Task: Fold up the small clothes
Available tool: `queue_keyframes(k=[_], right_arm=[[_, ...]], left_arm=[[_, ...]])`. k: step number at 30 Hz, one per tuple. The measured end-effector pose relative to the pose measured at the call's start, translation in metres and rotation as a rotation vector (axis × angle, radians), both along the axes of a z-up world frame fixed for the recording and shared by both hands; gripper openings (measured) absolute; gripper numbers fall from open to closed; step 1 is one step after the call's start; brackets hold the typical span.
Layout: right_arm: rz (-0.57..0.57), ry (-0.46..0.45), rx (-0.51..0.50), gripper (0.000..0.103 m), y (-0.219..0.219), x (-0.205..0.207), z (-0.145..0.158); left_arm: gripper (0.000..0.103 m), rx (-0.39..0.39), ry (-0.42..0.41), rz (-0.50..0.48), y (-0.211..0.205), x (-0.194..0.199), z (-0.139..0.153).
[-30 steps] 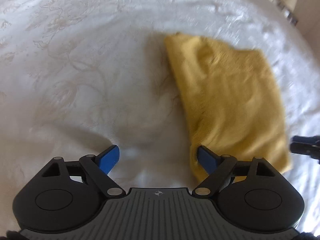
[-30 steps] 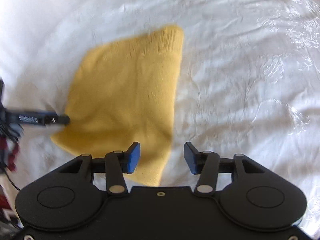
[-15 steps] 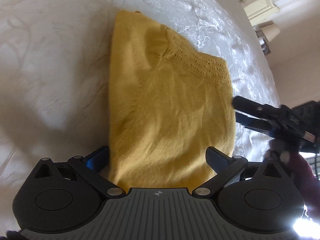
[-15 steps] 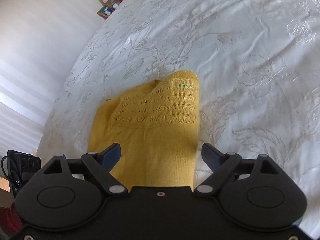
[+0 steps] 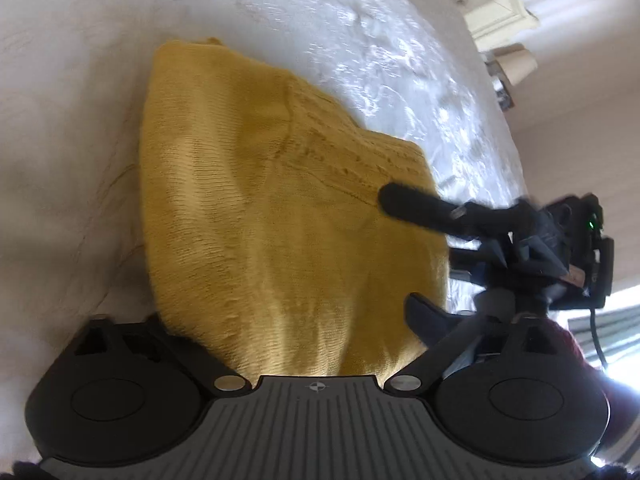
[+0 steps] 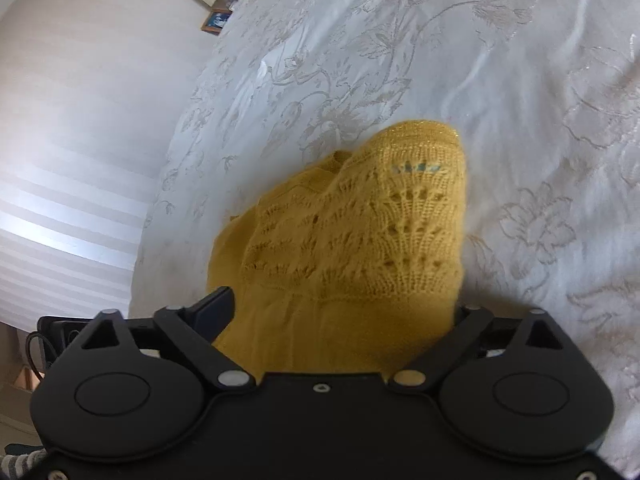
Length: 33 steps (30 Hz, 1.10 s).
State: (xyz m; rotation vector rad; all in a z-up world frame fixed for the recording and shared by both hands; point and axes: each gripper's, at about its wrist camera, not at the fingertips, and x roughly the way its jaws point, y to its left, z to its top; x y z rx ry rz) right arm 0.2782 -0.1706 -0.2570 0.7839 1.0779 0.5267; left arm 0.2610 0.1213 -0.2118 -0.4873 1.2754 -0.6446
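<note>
So the yellow knit top [image 5: 280,208] is lying on the bed [image 5: 80,160], on a white flowered bedspread, already doubled over into a narrow panel with the lacy yoke end [image 6: 384,224] farthest from the right wrist camera. Both tools are coming in on the near edges. The left hand-held gripper [image 5: 288,328] is straddling the plain hem end, jaws wide but closing; the cloth runs between them, though I can't see the pads pinching anything yet. The right hand-held gripper [image 6: 340,312] is doing the same from the adjacent side: jaws spread across the panel and closing, fabric bunched up between them, no firm pinch that I can make out. In the left view, one of its fingers [image 5: 416,204] lies over the yoke. Looks to me like the grab before another fold. Next move probably needs both to bite all layers at the edge, then lift together and carry it evenly across, or the stack will slide apart.
</note>
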Motion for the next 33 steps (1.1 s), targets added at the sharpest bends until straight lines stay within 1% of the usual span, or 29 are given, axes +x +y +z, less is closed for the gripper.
queue_keyframes(k=[1, 2, 3, 4, 6, 10, 14, 18, 21, 23, 25, 27, 28, 29, 30, 31, 32, 33], right_arm=[[-0.002, 0.008, -0.021, 0.050, -0.002, -0.001, 0.001], [-0.006, 0.017, -0.045, 0.044, -0.004, -0.002, 0.002], [-0.009, 0.023, -0.048, 0.044, -0.006, -0.004, 0.004], [-0.006, 0.018, -0.064, 0.044, -0.004, -0.006, 0.009], [-0.003, -0.004, -0.108, 0.044, 0.001, -0.012, 0.023], [-0.032, -0.030, -0.137, 0.044, 0.001, -0.036, 0.056], [-0.081, -0.051, -0.133, 0.044, -0.019, -0.080, 0.089], [-0.104, -0.057, -0.124, 0.044, -0.034, -0.131, 0.113], [-0.108, -0.042, -0.131, 0.044, -0.041, -0.169, 0.124], [-0.103, -0.031, -0.136, 0.044, -0.044, -0.190, 0.127], [-0.093, -0.022, -0.142, 0.044, -0.047, -0.207, 0.128], [-0.079, -0.026, -0.152, 0.045, -0.053, -0.220, 0.128], [-0.081, -0.029, -0.165, 0.047, -0.057, -0.224, 0.124], [-0.097, -0.030, -0.195, 0.050, -0.062, -0.228, 0.118], [-0.127, -0.028, -0.255, 0.054, -0.068, -0.230, 0.109], [-0.162, -0.026, -0.360, 0.061, -0.074, -0.229, 0.098], [-0.192, -0.012, -0.482, 0.062, -0.079, -0.228, 0.085], [-0.213, 0.014, -0.579, 0.062, -0.085, -0.225, 0.074]], left_arm=[[0.059, 0.007, 0.008, 0.009, 0.001, -0.001, 0.000], [0.028, 0.031, 0.018, 0.012, 0.001, -0.002, 0.000], [0.028, 0.030, 0.029, 0.008, 0.000, -0.002, 0.000], [0.027, 0.027, 0.013, -0.002, -0.002, -0.004, 0.004], [0.027, 0.054, -0.020, -0.036, -0.012, -0.009, 0.016], [0.026, 0.020, -0.046, -0.075, -0.021, -0.026, 0.046], [0.026, -0.032, -0.076, -0.127, -0.025, -0.060, 0.078], [0.026, -0.052, -0.079, -0.193, -0.034, -0.102, 0.100], [0.027, -0.050, -0.073, -0.240, -0.044, -0.136, 0.108], [0.027, -0.043, -0.060, -0.257, -0.050, -0.155, 0.109], [0.027, -0.041, -0.047, -0.265, -0.055, -0.172, 0.108], [0.027, -0.035, -0.036, -0.259, -0.058, -0.184, 0.102], [0.030, -0.010, -0.033, -0.241, -0.059, -0.187, 0.096], [0.035, 0.042, -0.040, -0.210, -0.060, -0.190, 0.088], [0.038, 0.129, -0.051, -0.168, -0.064, -0.190, 0.076], [0.041, 0.245, -0.052, -0.122, -0.065, -0.190, 0.062], [0.037, 0.368, -0.028, -0.072, -0.062, -0.189, 0.047], [0.038, 0.444, 0.015, -0.029, -0.057, -0.187, 0.032]])
